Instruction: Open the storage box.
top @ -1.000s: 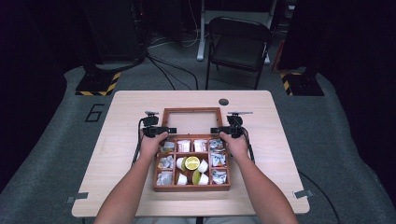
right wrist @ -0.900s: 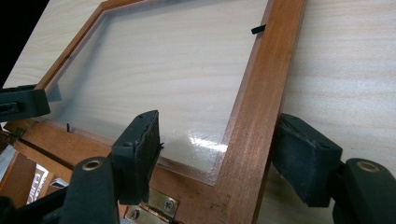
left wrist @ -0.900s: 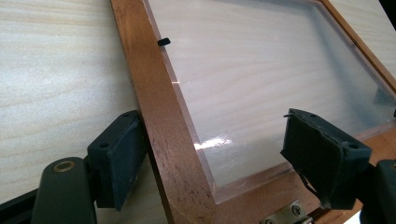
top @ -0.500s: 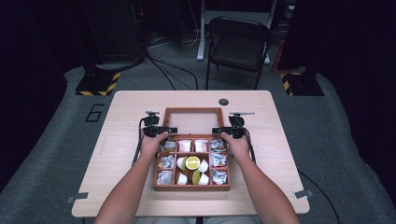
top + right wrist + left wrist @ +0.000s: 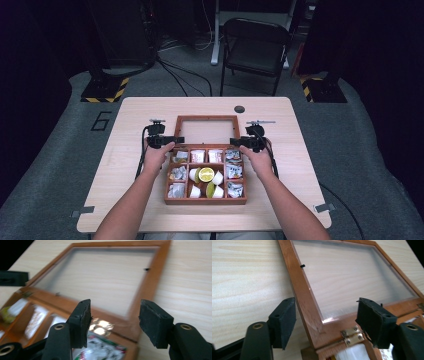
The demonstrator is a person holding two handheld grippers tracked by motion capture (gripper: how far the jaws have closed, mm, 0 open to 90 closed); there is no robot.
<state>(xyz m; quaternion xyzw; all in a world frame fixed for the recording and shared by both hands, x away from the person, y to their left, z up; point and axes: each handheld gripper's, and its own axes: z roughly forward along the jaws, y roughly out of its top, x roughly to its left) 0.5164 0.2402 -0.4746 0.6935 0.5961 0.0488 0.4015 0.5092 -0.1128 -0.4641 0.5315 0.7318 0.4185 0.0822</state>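
A wooden compartment box sits at the table's middle, holding packets, small white cups and a yellow-green round piece. Its glass-paned lid lies open behind it. My left gripper is open at the lid's near left corner. In the left gripper view the left gripper straddles the lid frame close to a brass hinge. My right gripper is open at the lid's near right corner. In the right gripper view the right gripper spans the frame above a packet.
The light wooden table has bare room on both sides of the box. A small black disc lies near the far edge. A dark folding chair stands beyond the table.
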